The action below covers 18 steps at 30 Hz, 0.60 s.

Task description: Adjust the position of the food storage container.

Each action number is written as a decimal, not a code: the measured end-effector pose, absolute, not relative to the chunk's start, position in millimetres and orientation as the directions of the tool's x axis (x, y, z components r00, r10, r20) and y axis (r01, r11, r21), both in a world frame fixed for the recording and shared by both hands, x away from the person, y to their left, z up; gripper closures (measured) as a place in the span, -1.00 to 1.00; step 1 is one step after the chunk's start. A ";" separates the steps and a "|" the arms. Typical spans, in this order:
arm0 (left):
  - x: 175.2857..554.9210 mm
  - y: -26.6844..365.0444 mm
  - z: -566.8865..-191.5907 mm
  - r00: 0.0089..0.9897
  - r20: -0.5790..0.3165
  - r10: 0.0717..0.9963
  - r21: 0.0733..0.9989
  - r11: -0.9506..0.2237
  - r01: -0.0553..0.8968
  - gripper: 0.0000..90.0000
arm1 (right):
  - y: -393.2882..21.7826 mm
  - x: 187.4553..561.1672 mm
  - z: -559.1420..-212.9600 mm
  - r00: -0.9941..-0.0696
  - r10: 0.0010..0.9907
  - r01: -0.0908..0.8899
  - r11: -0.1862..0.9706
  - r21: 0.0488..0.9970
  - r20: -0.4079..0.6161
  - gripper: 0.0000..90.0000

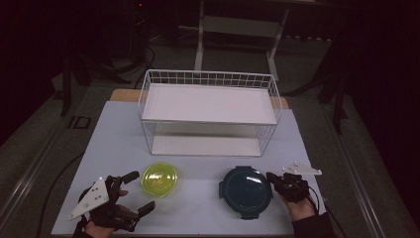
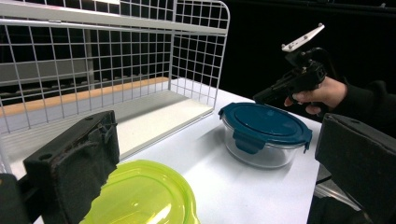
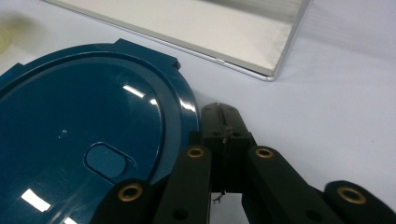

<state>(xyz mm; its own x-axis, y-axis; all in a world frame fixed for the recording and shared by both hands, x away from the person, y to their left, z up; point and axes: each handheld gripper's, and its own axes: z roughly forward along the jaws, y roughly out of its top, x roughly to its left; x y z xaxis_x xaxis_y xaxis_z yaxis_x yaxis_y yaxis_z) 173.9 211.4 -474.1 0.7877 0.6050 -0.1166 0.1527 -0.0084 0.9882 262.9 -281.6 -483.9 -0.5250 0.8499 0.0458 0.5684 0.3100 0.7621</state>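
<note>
A round glass container with a dark blue lid (image 1: 246, 192) stands on the table at front right. My right gripper (image 1: 272, 177) is shut with nothing in it. Its closed tips (image 3: 222, 114) lie right beside the blue lid (image 3: 84, 140), at its right rim; whether they touch it I cannot tell. A yellow-green lidded bowl (image 1: 159, 179) stands at front left. My left gripper (image 1: 138, 192) is open just left of it, jaws wide apart with nothing between them. In the left gripper view the yellow-green lid (image 2: 144, 196) lies by the left jaw, with the blue container (image 2: 264, 133) farther off.
A white wire rack (image 1: 208, 78) with two shelves stands across the middle of the table, behind both containers. Its lower shelf (image 3: 196, 28) lies just beyond the blue lid. The white tabletop (image 1: 198, 203) is bare between the two containers. Dark floor surrounds the table.
</note>
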 end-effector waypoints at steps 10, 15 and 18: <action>173.8 210.5 -474.1 0.788 -0.119 0.604 0.988 -0.008 0.155 -1.00 | -284.4 256.5 -484.1 -0.516 0.854 0.576 0.297 0.762 0.058 1.00; 173.6 208.4 -474.0 0.791 -0.116 0.601 0.987 -0.016 0.158 -1.00 | -285.5 257.9 -485.3 -0.498 0.864 0.583 0.273 0.765 0.071 0.99; 173.8 207.0 -473.6 0.791 -0.125 0.599 0.986 -0.010 0.164 -1.00 | -286.7 256.8 -480.2 -0.496 0.865 0.572 0.262 0.777 0.073 0.89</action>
